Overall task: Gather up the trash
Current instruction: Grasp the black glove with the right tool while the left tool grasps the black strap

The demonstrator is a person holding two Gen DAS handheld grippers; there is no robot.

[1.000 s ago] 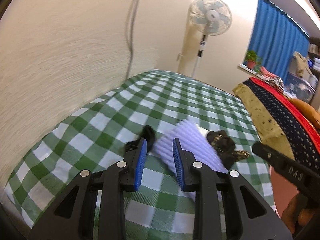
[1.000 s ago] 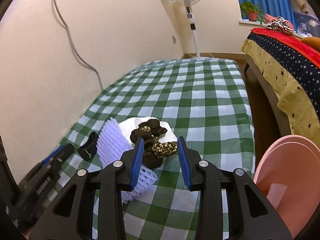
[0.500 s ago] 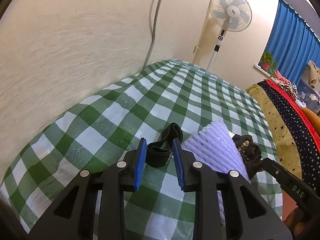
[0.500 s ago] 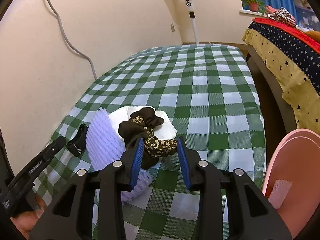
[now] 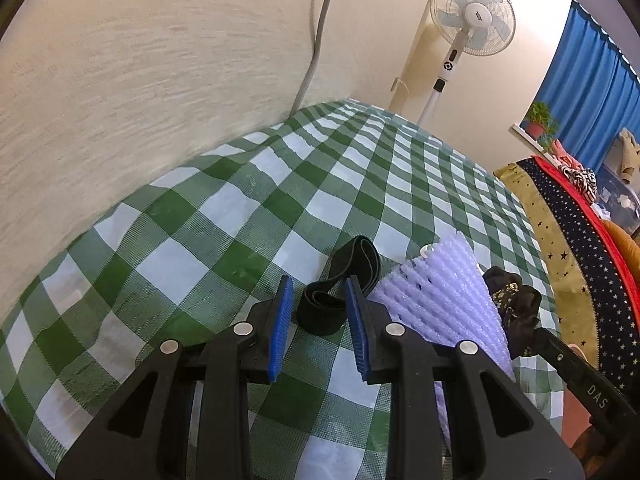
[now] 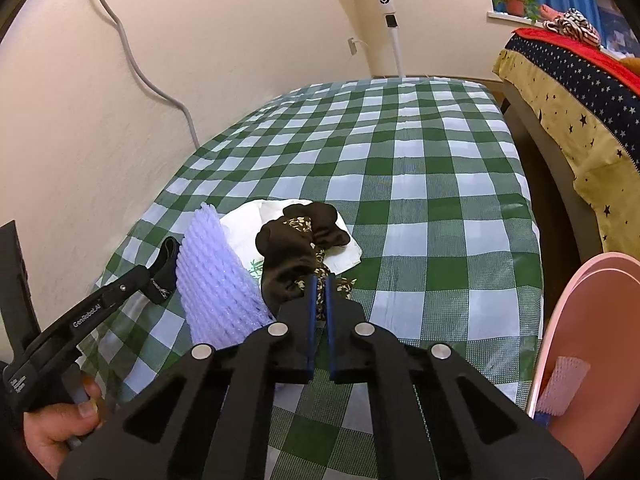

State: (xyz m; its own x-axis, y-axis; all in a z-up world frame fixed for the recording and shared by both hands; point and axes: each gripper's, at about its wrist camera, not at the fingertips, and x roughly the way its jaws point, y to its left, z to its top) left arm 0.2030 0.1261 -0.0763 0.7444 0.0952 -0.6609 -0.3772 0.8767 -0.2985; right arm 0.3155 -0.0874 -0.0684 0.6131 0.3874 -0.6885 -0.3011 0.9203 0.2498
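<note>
Right gripper [image 6: 319, 280] has closed on dark scrunchie [image 6: 296, 240].

Left tongs [image 5: 318, 312]: matte black angular frame with triangular cut-outs, ribbed blue pads on the inner finger faces, four round silver screw heads across the lower frame. Right tongs [image 6: 319, 300]: identical build, black frame, blue pads, four silver screws. In the right wrist view, lower left, the left unit's black side bar carries white "GenRobot.AI" lettering; a bare-skinned hand [image 6: 60, 420] shows beneath. In the left wrist view, lower right, white "DAS" lettering marks the other unit.
</note>
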